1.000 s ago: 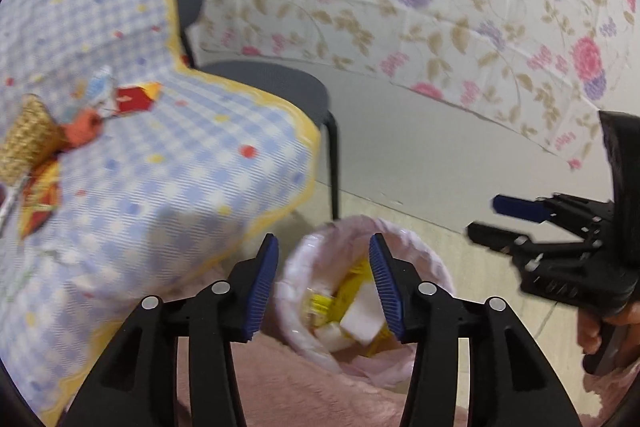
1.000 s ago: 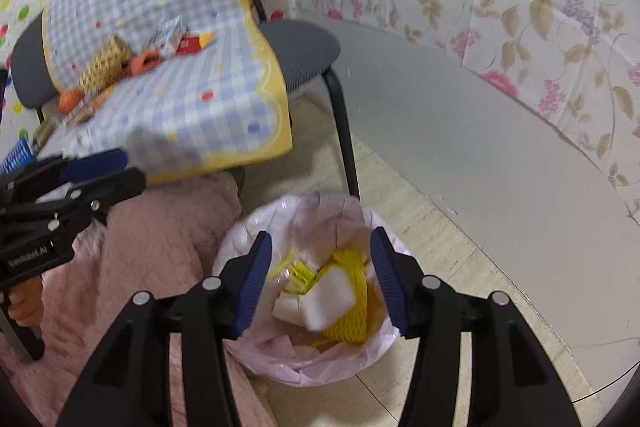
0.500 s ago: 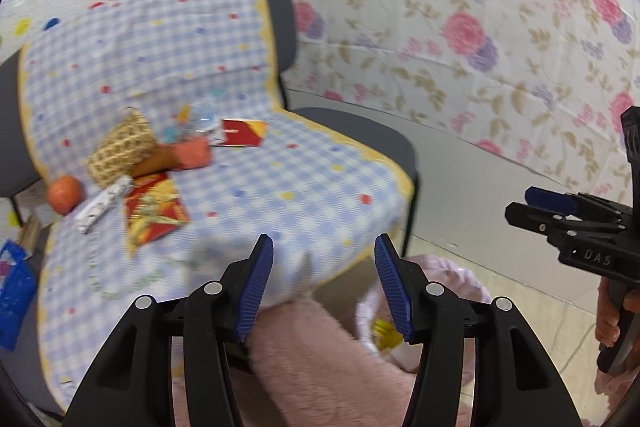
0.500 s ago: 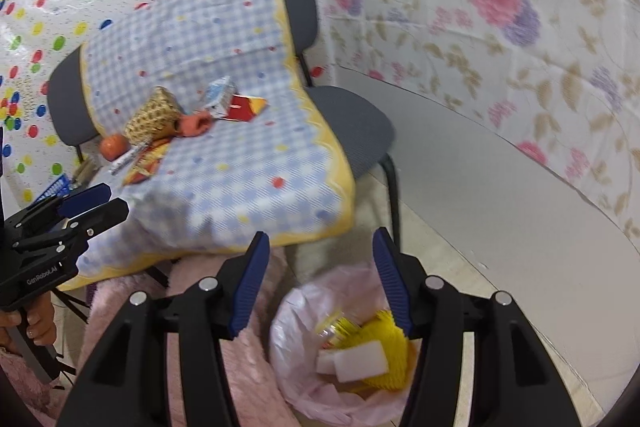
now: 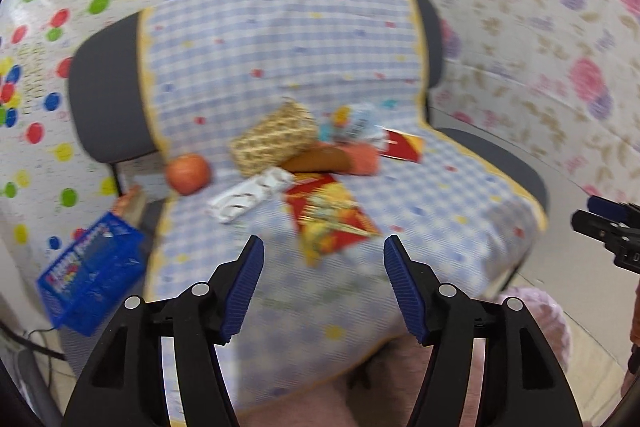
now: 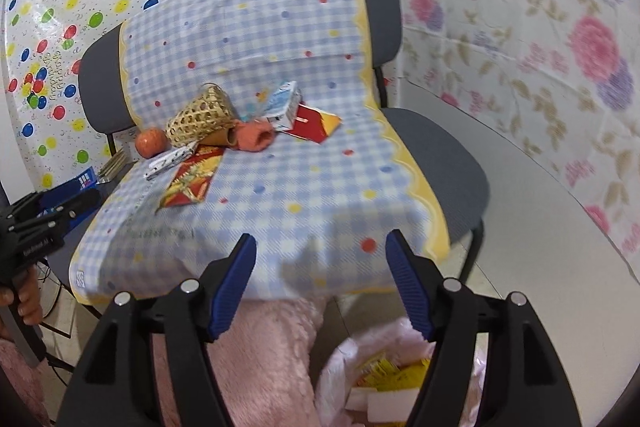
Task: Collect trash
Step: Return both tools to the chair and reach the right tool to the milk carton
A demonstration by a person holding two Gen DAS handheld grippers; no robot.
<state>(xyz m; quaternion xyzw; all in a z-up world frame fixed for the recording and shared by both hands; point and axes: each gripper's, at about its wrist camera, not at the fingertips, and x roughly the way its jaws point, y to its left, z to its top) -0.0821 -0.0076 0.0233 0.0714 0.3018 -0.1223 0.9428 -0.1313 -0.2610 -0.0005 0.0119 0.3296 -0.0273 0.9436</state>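
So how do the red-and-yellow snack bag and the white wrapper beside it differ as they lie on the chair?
The snack bag is red and yellow with printed pictures; the white wrapper is pale with small dark marks. The snack bag is broad and flat; the white wrapper is narrow and long. The snack bag lies nearer the seat's front edge; the white wrapper sits closer to the orange fruit. Both lie loose on the checked cloth, untouched by either gripper.

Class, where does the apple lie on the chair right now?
In the right wrist view, the apple lies at the left edge of the checked cloth, just left of the woven basket.
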